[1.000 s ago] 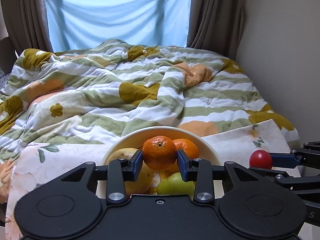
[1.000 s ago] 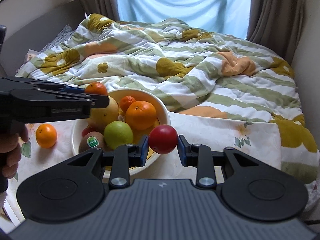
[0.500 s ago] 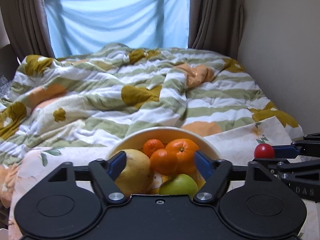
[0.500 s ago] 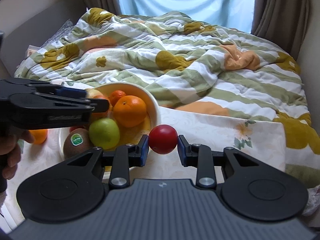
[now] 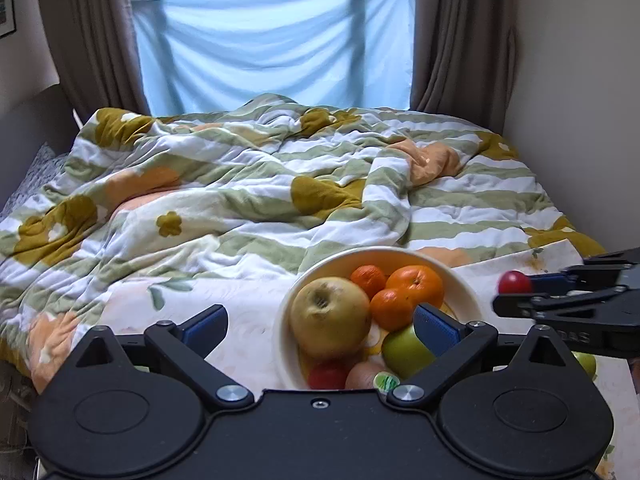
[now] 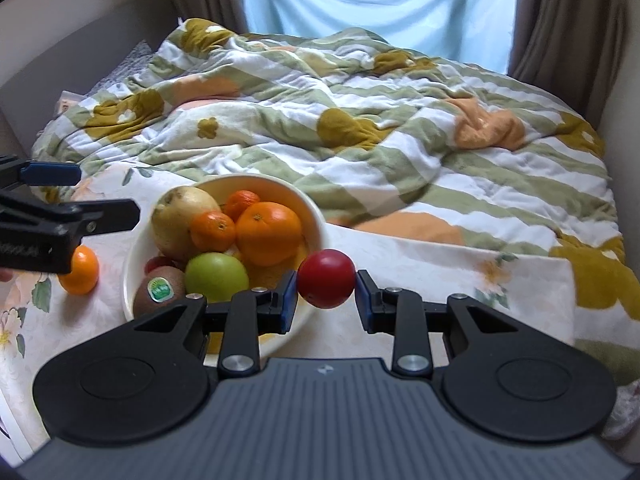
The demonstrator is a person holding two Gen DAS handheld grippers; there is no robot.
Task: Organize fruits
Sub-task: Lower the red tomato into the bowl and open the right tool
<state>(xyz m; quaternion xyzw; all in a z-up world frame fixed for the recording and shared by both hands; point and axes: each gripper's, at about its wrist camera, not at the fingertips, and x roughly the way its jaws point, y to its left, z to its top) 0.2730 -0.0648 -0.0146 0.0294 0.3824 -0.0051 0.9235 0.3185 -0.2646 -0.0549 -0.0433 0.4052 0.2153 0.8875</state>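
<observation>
A cream bowl (image 5: 464, 292) on the floral cloth holds a yellow pear (image 5: 330, 316), a large orange (image 5: 416, 284), two mandarins (image 5: 390, 308), a green apple (image 5: 404, 350) and a stickered kiwi (image 6: 160, 290). My left gripper (image 5: 320, 316) hovers over the bowl's near left side. Its jaws are opening wide and the pads press on nothing. My right gripper (image 6: 326, 292) is shut on a red fruit (image 6: 326, 276), held above the cloth just right of the bowl's rim (image 6: 316, 216). One loose orange (image 6: 80, 270) lies left of the bowl.
A rumpled green-striped quilt (image 5: 280, 200) covers the bed behind the bowl. The white floral cloth (image 6: 440, 272) stretches to the right of the bowl. A wall (image 5: 580, 100) runs along the right. A green fruit (image 5: 584, 362) shows under the right gripper.
My left gripper let go of the mandarin, which now rests in the bowl. Its jaws spread wide and it drew back and to the left. The right gripper kept hold of the red fruit.
</observation>
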